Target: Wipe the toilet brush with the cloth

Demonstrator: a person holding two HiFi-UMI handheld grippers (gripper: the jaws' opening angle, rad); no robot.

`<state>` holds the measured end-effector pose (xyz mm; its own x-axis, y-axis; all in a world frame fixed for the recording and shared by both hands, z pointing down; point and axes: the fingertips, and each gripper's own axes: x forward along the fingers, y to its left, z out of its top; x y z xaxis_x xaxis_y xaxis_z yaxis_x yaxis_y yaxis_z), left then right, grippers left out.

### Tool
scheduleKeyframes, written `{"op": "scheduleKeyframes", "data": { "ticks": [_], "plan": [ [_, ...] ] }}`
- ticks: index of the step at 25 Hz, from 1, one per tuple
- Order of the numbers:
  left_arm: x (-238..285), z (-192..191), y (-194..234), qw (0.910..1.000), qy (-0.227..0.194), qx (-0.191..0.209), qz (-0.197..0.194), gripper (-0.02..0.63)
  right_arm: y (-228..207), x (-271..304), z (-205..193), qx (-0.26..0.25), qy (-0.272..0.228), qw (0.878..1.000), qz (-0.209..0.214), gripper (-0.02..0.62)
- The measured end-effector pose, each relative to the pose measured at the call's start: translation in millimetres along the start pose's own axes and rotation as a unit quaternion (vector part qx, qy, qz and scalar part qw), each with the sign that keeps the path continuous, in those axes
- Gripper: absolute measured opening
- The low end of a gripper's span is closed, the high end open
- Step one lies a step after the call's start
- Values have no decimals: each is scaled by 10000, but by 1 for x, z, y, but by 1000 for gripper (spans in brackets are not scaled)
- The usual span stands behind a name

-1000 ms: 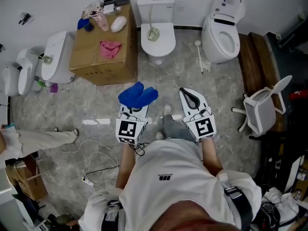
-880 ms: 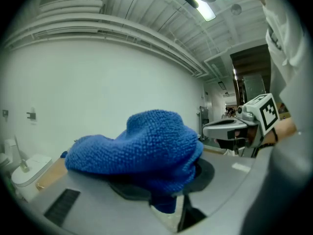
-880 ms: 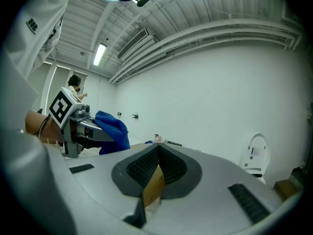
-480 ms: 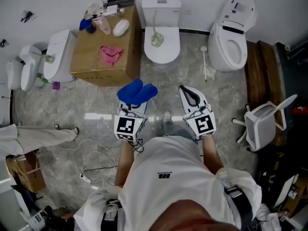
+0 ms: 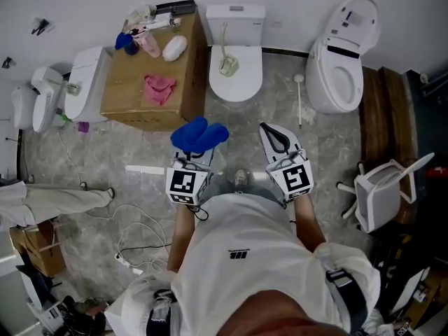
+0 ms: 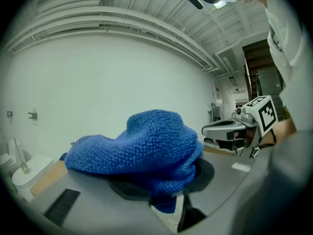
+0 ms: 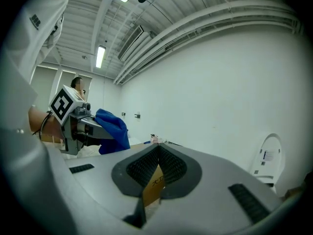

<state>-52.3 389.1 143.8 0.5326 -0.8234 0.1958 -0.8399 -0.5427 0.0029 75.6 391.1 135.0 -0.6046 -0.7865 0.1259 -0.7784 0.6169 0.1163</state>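
A blue cloth (image 5: 199, 135) is bunched over the tips of my left gripper (image 5: 198, 147), which is shut on it. The left gripper view shows the cloth (image 6: 142, 148) heaped across the closed jaws of that gripper (image 6: 164, 195). My right gripper (image 5: 275, 138) is shut and holds nothing; its ribbed pads (image 7: 168, 166) meet in the right gripper view. A brush with a thin handle stands in a greenish holder (image 5: 226, 64) on the middle toilet's closed lid (image 5: 238, 82). A white long-handled brush (image 5: 299, 100) lies on the floor beside the right toilet. Both brushes are well ahead of the grippers.
A cardboard box (image 5: 133, 103) at left carries a pink rag (image 5: 159, 88), a bottle and small items. Toilets stand at left (image 5: 84, 82) and right (image 5: 343, 61). A white chair (image 5: 381, 194) is at right, cables (image 5: 140, 236) and another person's leg (image 5: 49, 201) at left.
The box and toilets have slid down the head view as the person stepped toward them. Both grippers travelled forward side by side, the cloth still in the left one.
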Motion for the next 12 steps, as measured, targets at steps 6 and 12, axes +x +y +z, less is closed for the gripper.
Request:
{"op": "scheduleKeyframes", "data": {
  "ticks": [6, 12],
  "plan": [
    [29, 5, 9, 10000, -3, 18, -35, 135, -23, 19, -7, 19, 39, 10000, -45, -3],
    [63, 5, 29, 9999, -53, 16, -92, 135, -44, 50, -10, -63, 102, 9999, -47, -3]
  ]
}}
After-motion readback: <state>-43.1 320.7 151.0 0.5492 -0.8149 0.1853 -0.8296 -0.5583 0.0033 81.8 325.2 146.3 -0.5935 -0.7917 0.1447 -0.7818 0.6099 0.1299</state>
